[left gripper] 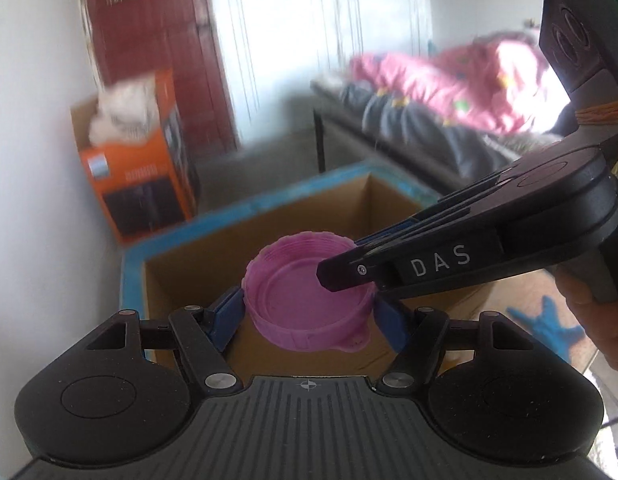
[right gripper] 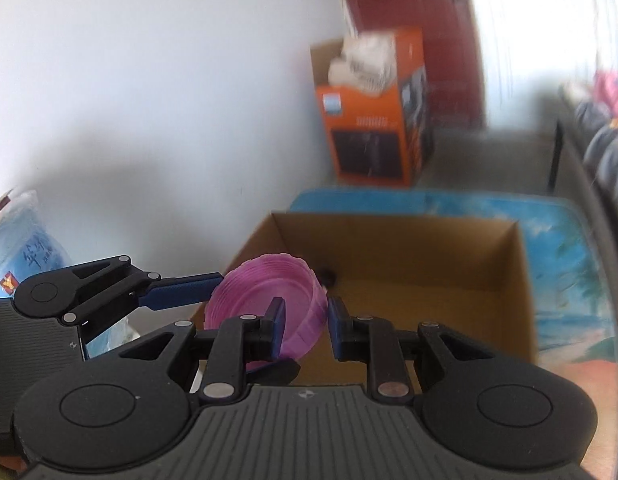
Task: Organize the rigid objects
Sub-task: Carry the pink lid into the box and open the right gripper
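Cardboard box [right gripper: 429, 248] open, small dark thing inside | both jaws clamped on pink lid [left gripper: 305, 292]

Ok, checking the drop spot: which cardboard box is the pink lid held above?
The plain brown open box beneath the lid, not the orange printed box by the wall.

bright daylight, blown-out window glare, blurred background, fisheye-curved dark corners

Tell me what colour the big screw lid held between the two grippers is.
Pinkish purple. The screw lid shows best in the left wrist view, above the open cardboard box.
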`<state>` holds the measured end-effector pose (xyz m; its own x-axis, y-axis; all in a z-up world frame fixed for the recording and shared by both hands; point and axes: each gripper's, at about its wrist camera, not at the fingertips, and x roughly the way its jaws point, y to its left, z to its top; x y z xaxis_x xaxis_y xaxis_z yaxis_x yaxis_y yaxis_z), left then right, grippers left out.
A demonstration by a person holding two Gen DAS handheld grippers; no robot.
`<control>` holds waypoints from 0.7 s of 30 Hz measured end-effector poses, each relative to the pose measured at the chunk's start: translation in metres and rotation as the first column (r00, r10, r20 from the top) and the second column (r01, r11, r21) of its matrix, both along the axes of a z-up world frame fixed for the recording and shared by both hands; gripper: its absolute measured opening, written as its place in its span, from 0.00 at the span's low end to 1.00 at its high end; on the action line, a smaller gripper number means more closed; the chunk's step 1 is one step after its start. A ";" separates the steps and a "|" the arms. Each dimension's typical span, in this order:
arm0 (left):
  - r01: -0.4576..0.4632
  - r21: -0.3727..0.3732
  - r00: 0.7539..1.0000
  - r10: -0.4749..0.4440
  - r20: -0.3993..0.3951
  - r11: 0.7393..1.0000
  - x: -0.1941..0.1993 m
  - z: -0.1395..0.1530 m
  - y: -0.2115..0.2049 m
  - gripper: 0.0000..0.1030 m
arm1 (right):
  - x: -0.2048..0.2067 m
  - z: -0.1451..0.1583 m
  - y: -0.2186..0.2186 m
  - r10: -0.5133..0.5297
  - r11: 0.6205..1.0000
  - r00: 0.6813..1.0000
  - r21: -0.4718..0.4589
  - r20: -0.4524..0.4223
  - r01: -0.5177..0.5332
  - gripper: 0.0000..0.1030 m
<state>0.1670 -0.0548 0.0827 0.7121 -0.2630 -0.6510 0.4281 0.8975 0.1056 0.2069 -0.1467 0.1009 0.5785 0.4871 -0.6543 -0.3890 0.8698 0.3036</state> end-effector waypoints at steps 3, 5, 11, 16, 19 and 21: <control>-0.015 0.011 0.988 0.016 -0.152 1.000 0.034 -0.023 0.010 0.69 | 0.043 -0.021 0.009 0.028 1.000 0.988 -0.003 -0.152 -0.028 0.24; -0.016 0.028 0.975 0.022 -0.222 0.999 0.051 -0.036 0.012 0.69 | 0.064 -0.036 0.012 0.040 0.999 0.970 -0.006 -0.240 -0.042 0.24; -0.001 0.082 0.941 0.029 -0.337 0.997 0.074 -0.060 0.014 0.69 | 0.103 -0.067 0.014 0.079 0.996 0.913 -0.005 -0.401 -0.088 0.24; 0.028 0.130 0.917 0.027 -0.399 0.991 0.088 -0.067 0.015 0.69 | 0.113 -0.080 0.024 0.117 0.991 0.876 -0.004 -0.467 -0.135 0.24; 0.030 0.147 0.901 0.037 -0.432 0.989 0.093 -0.070 0.014 0.68 | 0.118 -0.086 0.030 0.136 0.987 0.857 -0.008 -0.497 -0.162 0.24; 0.030 0.158 0.896 0.043 -0.443 0.987 0.095 -0.070 0.015 0.68 | 0.120 -0.090 0.034 0.149 0.984 0.843 -0.010 -0.517 -0.180 0.24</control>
